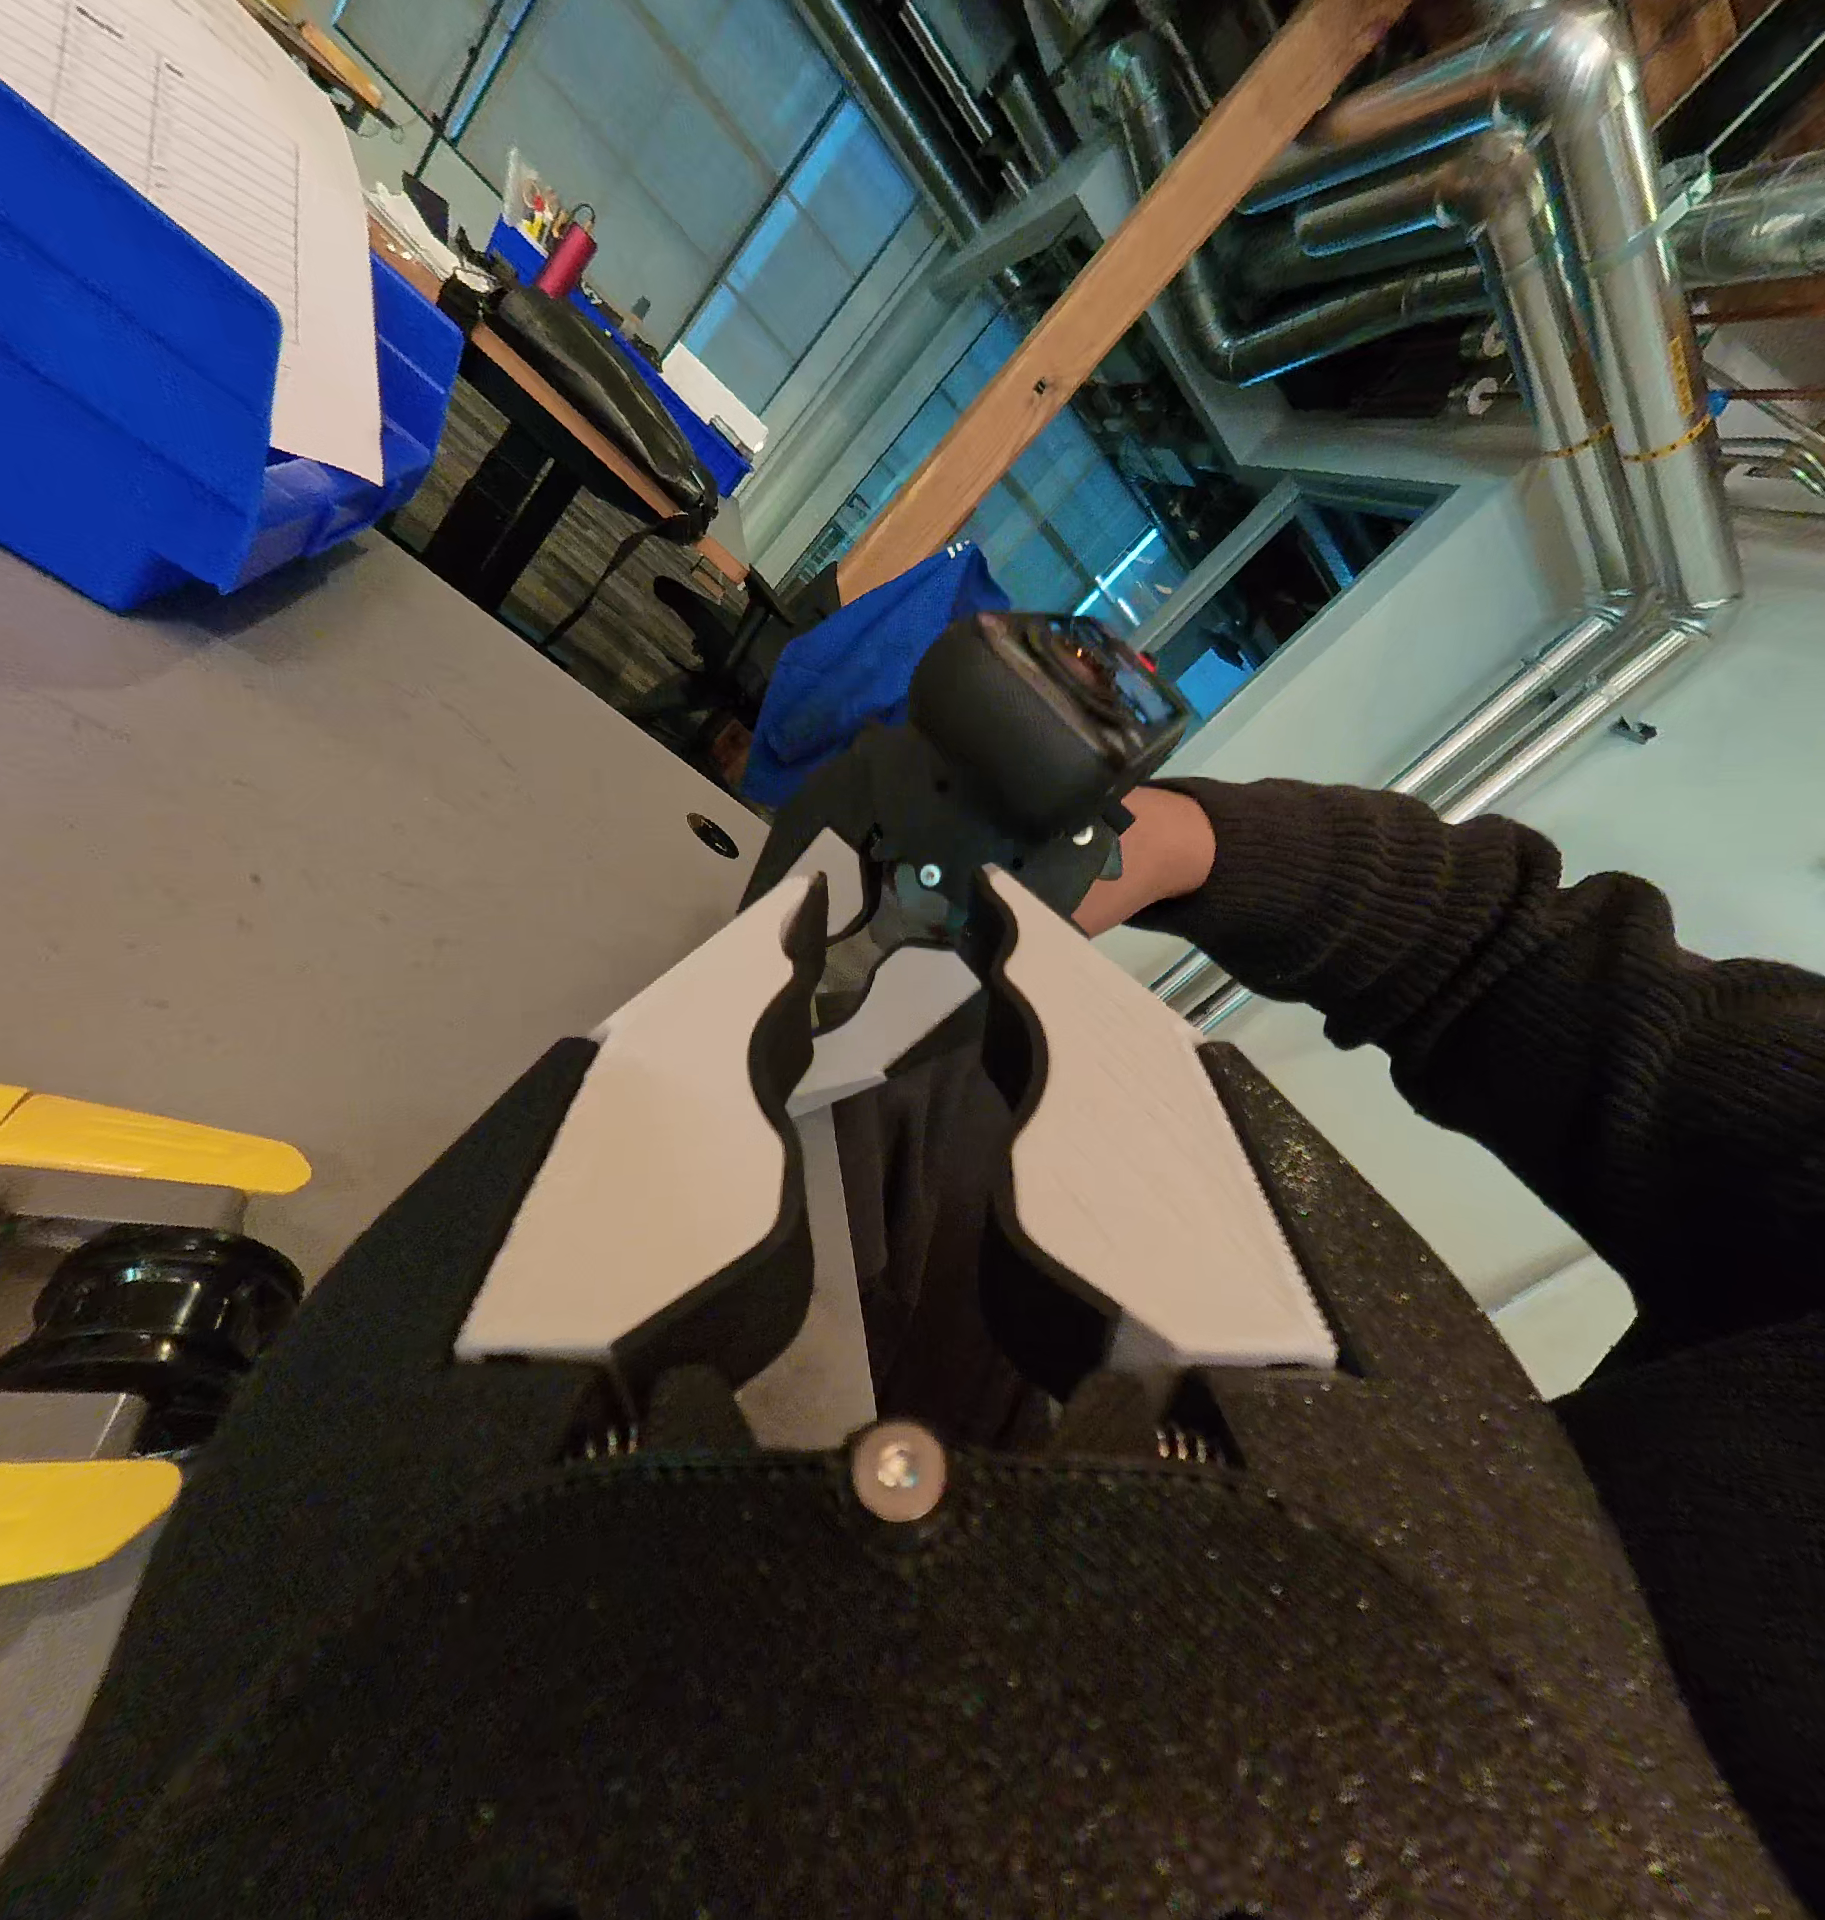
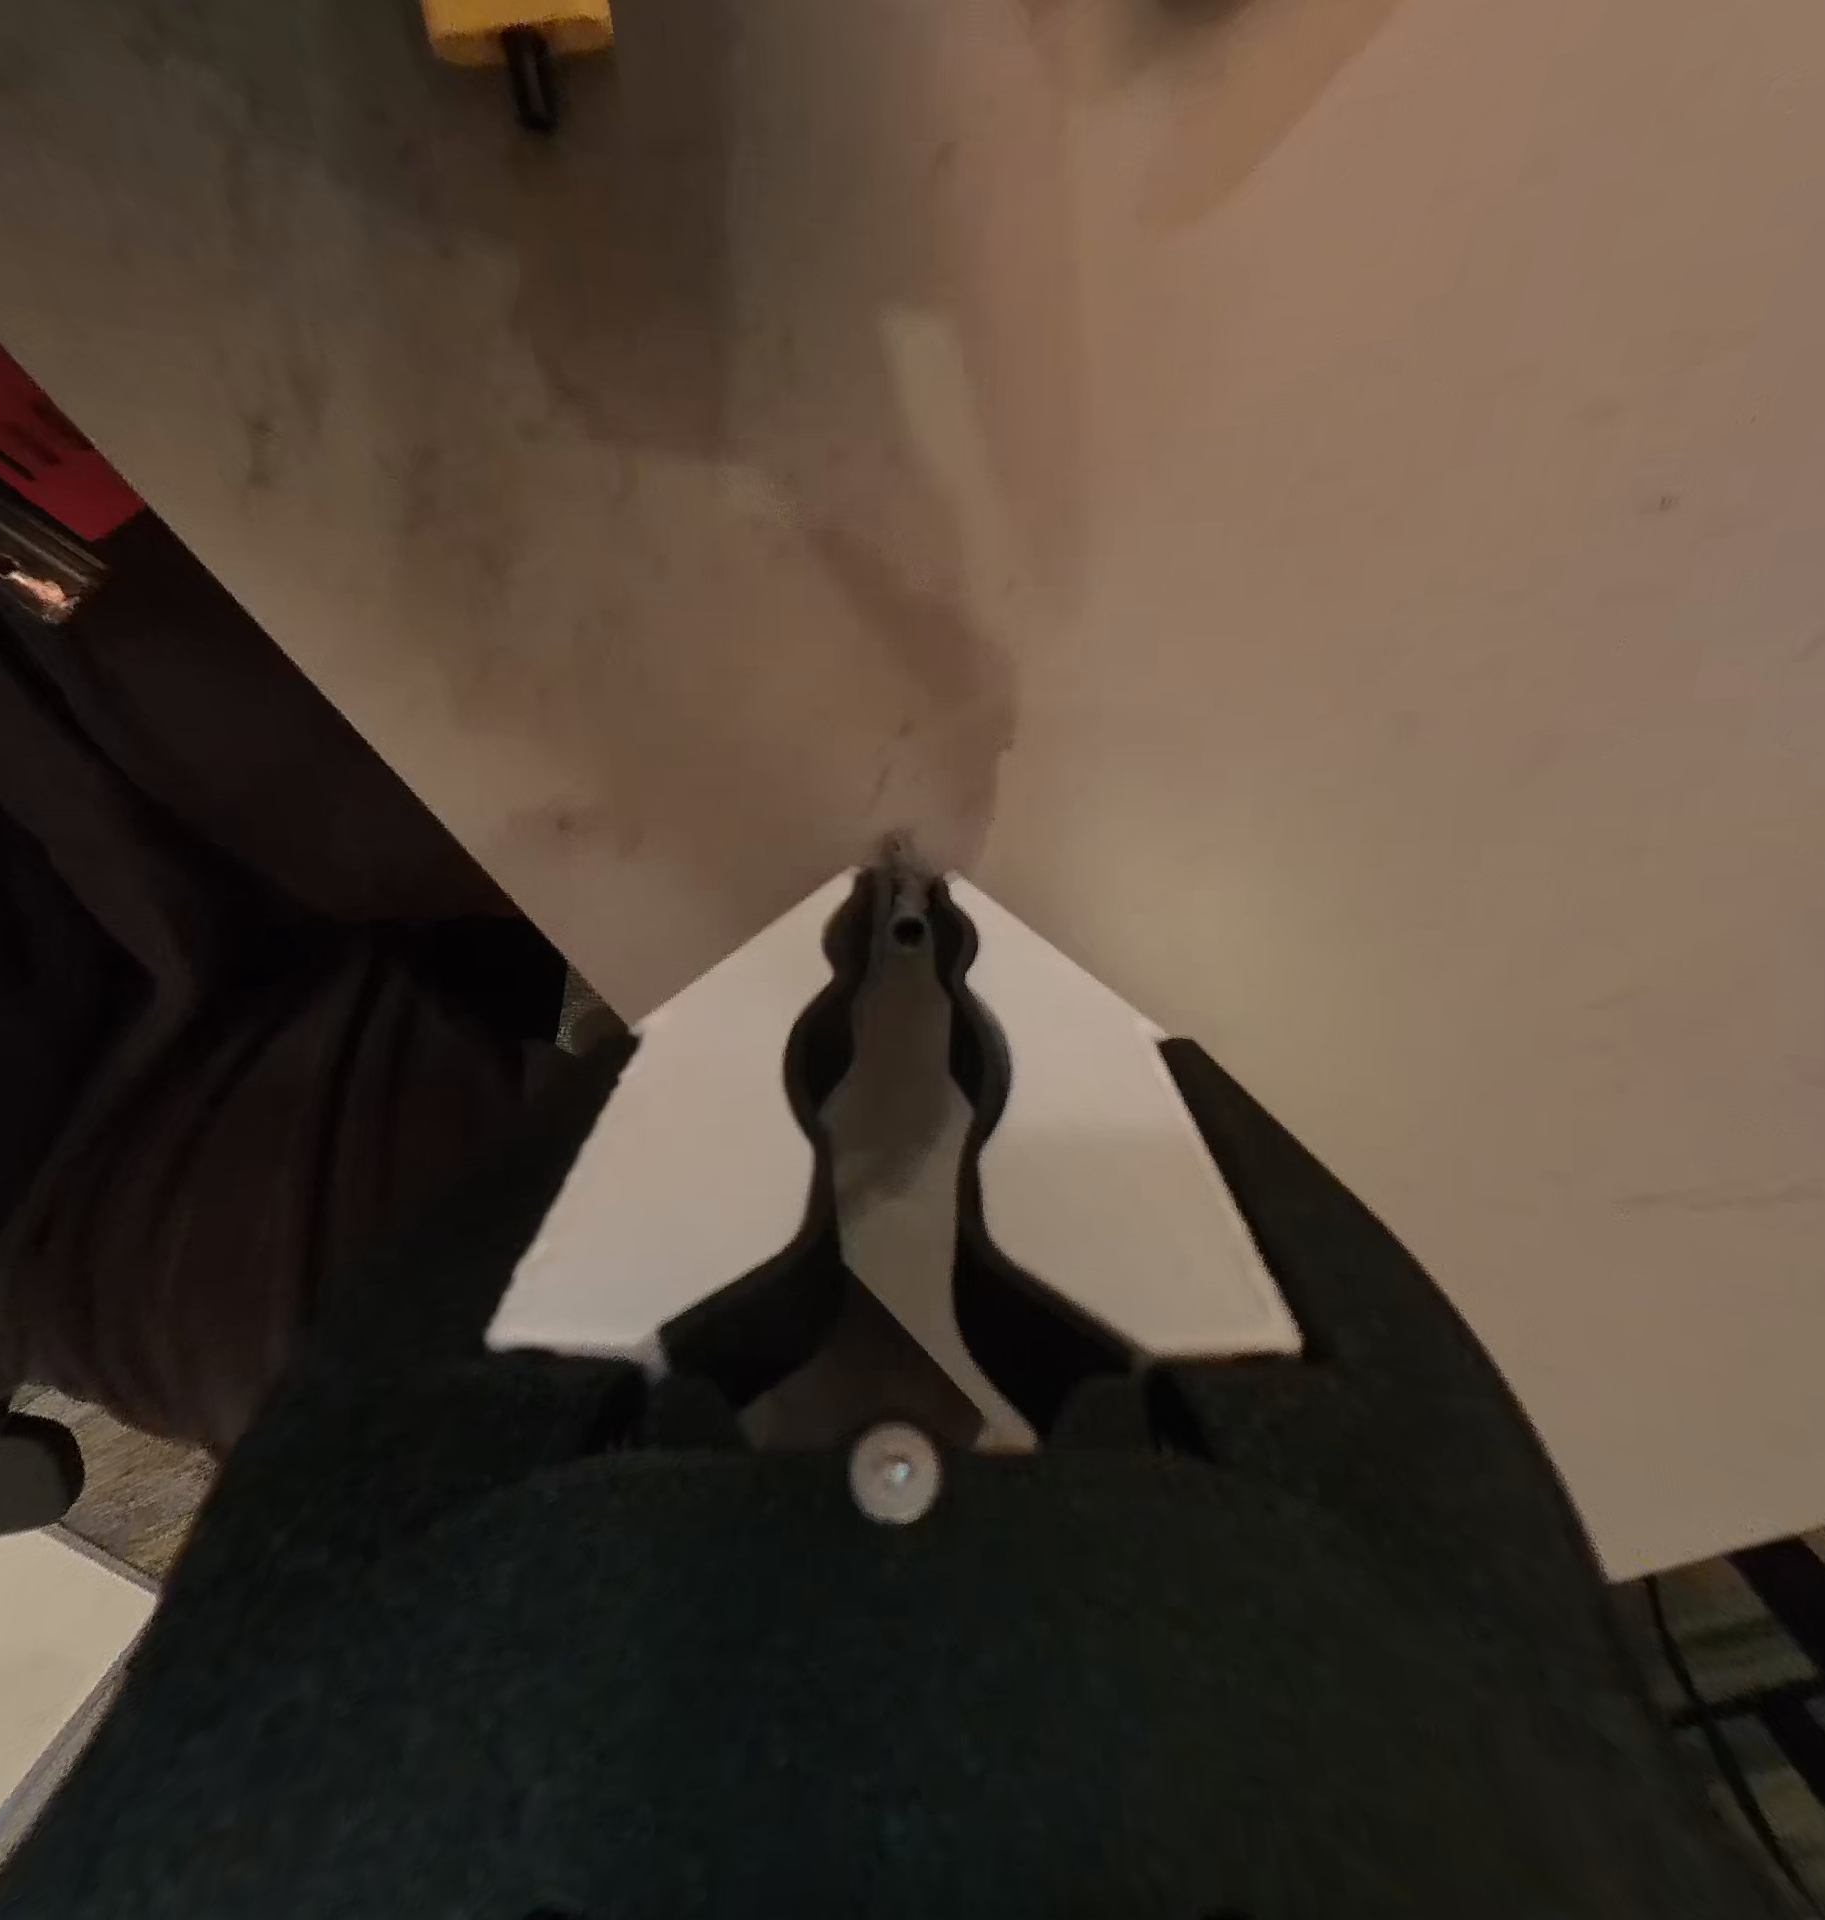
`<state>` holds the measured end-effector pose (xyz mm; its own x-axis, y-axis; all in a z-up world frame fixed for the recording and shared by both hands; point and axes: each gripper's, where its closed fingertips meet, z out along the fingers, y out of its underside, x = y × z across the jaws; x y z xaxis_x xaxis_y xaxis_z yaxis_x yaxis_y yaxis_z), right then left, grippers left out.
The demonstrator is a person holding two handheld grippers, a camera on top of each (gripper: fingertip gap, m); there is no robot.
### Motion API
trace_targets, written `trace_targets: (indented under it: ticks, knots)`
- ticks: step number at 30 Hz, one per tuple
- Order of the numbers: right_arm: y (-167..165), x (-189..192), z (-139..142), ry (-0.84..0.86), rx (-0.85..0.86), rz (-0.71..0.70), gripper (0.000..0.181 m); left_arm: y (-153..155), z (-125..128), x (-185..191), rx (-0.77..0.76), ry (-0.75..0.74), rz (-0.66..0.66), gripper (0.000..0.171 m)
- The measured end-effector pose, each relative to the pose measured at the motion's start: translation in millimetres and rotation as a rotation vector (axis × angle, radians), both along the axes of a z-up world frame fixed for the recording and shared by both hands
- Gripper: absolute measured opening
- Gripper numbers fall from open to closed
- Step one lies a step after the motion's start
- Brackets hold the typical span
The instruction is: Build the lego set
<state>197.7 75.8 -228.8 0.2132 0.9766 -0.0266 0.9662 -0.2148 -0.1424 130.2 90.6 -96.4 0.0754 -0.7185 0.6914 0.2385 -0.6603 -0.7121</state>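
My left gripper [image 1: 897, 904] is open and empty, held over the edge of a grey table [image 1: 264, 883]. Just past its white fingers [image 1: 659, 1174] is the other gripper, with its black camera [image 1: 1043, 717] and a hand in a black sleeve [image 1: 1510, 987] holding it. In the right wrist view my right gripper [image 2: 903, 899] is shut on a small dark pin [image 2: 904, 927]. The pin's tip is at or just above the pale table top [image 2: 1407, 623]. The view is blurred, so I cannot tell if it touches.
A tool with yellow handles [image 1: 139, 1153] and a black knob [image 1: 149, 1320] lies at the left. A yellow piece with a black pin [image 2: 518, 42] shows at the top of the right wrist view. Blue bins [image 1: 87, 395] with a paper sheet stand at the far left. There is about 15 centimetres between the tips of the two grippers.
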Motion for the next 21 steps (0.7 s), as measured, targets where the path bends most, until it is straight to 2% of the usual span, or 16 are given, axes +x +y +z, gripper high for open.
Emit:
trace_targets:
  ticks: [5,12,17,21]
  knots:
    - [2,-2,17,0.121,0.054,-0.04,0.02,1,-1,0,-0.001,0.005,0.002,0.024]
    - [-1,21,51,0.204,0.181,-0.14,0.025,2,0,0,0.003,0.0,0.01,0.024]
    - [-17,34,55,0.227,0.236,-0.178,0.029,3,-1,1,0.019,0.015,0.022,0.025]
    - [-44,43,65,0.275,0.288,-0.216,0.03,2,-6,3,0.043,0.045,0.033,0.026]
